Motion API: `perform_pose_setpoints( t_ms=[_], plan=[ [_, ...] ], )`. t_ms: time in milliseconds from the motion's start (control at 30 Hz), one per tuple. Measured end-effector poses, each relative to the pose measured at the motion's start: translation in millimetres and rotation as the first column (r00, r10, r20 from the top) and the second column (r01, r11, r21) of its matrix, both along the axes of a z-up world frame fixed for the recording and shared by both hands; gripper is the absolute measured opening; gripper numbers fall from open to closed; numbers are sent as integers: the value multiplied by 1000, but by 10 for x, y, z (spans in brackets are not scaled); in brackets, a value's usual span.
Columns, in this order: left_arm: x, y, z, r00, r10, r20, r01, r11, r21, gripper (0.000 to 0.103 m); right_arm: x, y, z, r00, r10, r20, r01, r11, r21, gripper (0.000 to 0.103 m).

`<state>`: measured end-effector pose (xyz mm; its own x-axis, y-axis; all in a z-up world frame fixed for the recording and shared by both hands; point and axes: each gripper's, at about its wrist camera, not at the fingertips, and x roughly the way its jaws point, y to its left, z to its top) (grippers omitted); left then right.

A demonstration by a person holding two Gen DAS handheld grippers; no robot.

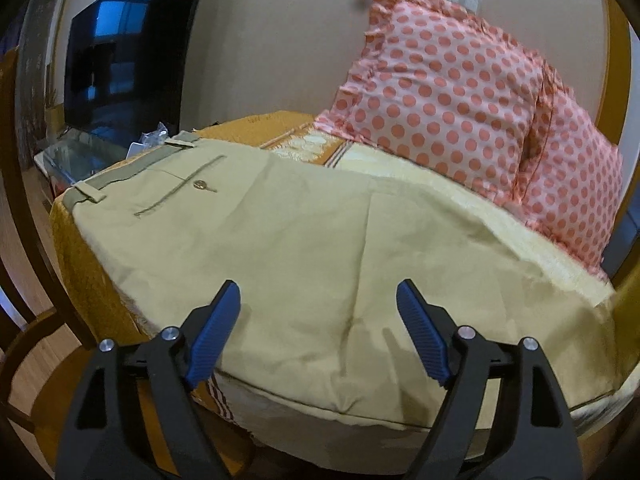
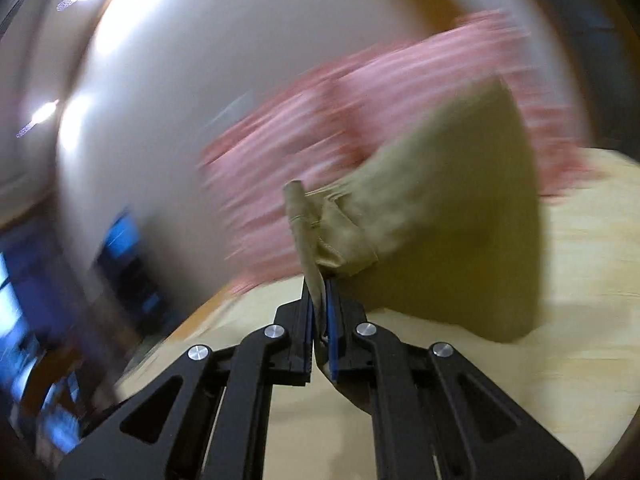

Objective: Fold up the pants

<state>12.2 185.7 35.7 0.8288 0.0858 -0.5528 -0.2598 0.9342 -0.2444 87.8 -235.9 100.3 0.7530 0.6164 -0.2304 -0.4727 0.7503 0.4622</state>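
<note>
Khaki pants (image 1: 304, 248) lie spread flat on the bed, waistband with belt loops and a buttoned back pocket at the far left. My left gripper (image 1: 320, 296) is open and empty, hovering just above the near part of the pants. In the right wrist view, my right gripper (image 2: 320, 292) is shut on a bunched hem or edge of the pants (image 2: 440, 216), lifting it off the bed so the cloth hangs away to the right. That view is motion-blurred.
Two pink polka-dot pillows (image 1: 460, 92) lean against the wall at the back right of the bed. The bed has a yellow cover (image 1: 520, 236) and an orange patterned spread (image 1: 80, 256). A dark TV (image 1: 120, 52) and a glass table (image 1: 68, 156) stand at the left.
</note>
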Motion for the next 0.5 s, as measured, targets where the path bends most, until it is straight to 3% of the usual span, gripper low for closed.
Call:
perform_pose_setpoints(
  t_ms=[67,133,233,333,400,467,500],
  plan=[
    [-88,64,65,999,27,27,-26,1000,-6,80,58,652,-109,988,145,-46,-149,985,-93,6],
    [-183,177,105,997,70,43,-71,997,3,80,49,1246,-347,953,265,-146,-293,929,-227,7],
    [-335,448,78,988,150,42,-150,989,7,81,-141,1636,-544,920,339,-198,-389,854,-344,24],
    [-441,721,-36,974,225,21,-225,974,-13,81,-239,1566,-409,940,326,-102,-340,877,-340,48],
    [-479,871,-98,965,261,22,-260,964,-52,81,-166,1455,-333,978,208,-29,-204,912,-355,48],
    [-471,975,-137,962,273,20,-269,958,-101,81,-79,1519,-404,992,118,-33,-121,895,-429,48],
    [-463,1019,-155,960,278,20,-274,954,-123,81,30,1554,-534,992,97,-81,-125,863,-489,48]
  ],
)
